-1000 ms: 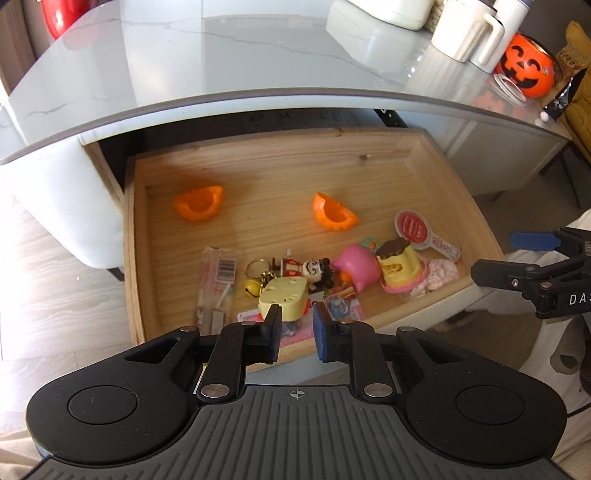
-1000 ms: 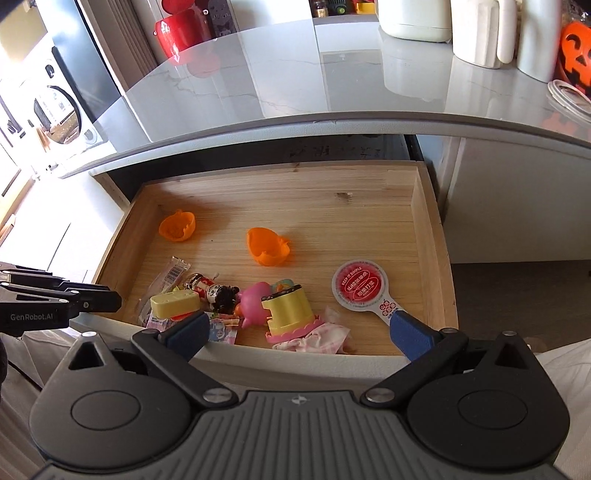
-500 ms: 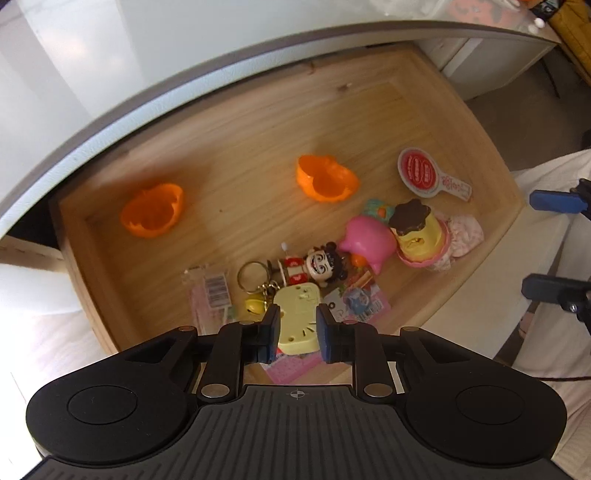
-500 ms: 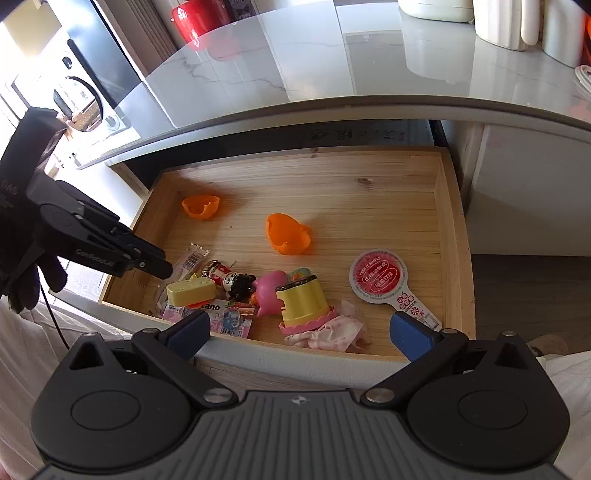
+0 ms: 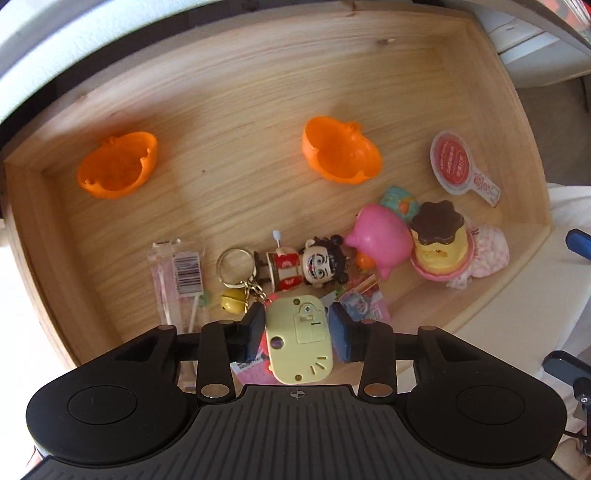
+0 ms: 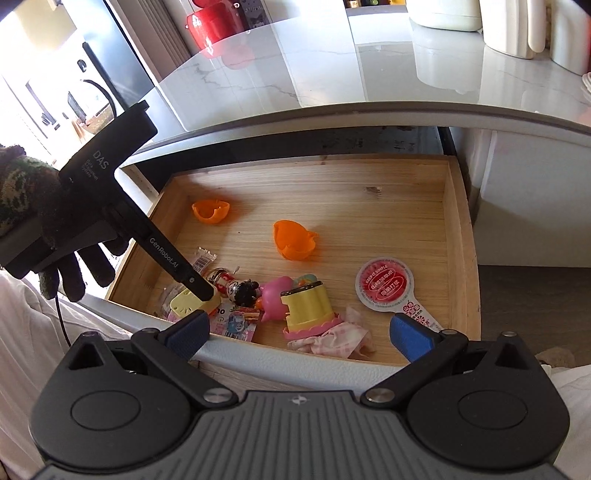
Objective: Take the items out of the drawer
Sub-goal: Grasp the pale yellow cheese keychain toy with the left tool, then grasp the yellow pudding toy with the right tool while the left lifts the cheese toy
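Pine drawer (image 5: 258,110), pulled out under the counter (image 6: 369,74), holds toys. Near its front lies a pale yellow plastic toy (image 5: 299,339): probably light, stiff, slick. The left tool (image 5: 297,330), jaws just opening, straddles its flat sides ungripped; the right tool (image 6: 301,332) gapes empty.

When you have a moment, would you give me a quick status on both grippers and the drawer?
Left gripper opening, straddling yellow toy, not clamped. Right gripper open, empty, at drawer front. Keychain crowds the toy.

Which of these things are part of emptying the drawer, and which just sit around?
Job: drawer; yellow toy, flanked by the just-opened left gripper; doll keychain; pink pig.
Lying about: red container; white jugs on the counter.
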The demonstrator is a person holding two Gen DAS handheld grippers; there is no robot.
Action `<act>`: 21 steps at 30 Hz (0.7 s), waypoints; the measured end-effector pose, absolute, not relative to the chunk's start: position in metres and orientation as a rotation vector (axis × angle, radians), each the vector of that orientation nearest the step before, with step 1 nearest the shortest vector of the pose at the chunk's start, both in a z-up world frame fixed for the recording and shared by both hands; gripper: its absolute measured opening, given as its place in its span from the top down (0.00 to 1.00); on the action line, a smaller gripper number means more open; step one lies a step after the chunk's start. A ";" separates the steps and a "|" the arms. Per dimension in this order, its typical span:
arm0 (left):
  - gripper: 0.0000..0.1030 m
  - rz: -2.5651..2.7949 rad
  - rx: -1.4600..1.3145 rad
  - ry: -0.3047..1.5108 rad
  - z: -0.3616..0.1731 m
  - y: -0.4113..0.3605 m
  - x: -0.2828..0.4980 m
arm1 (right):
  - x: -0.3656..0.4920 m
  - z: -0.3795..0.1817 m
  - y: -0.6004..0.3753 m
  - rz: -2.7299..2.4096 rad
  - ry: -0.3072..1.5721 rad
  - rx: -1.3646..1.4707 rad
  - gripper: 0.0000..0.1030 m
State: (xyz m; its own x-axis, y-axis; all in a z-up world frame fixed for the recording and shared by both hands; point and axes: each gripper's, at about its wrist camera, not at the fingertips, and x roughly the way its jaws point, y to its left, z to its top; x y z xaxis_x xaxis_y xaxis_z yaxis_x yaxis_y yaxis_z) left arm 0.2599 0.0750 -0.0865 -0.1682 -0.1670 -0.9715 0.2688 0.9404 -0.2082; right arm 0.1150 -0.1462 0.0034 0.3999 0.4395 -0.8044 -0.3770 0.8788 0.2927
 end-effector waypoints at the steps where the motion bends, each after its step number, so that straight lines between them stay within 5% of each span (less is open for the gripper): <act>1: 0.52 -0.383 0.091 1.709 -0.089 0.074 0.259 | 0.115 0.003 -0.147 0.519 1.037 0.067 0.00; 14: 0.49 -0.420 0.208 1.656 -0.087 0.073 0.241 | 0.118 0.002 -0.148 0.524 1.044 0.078 0.00; 21: 0.55 -0.510 -0.104 1.329 -0.020 0.131 0.219 | 0.151 0.011 -0.153 0.608 1.169 0.071 0.00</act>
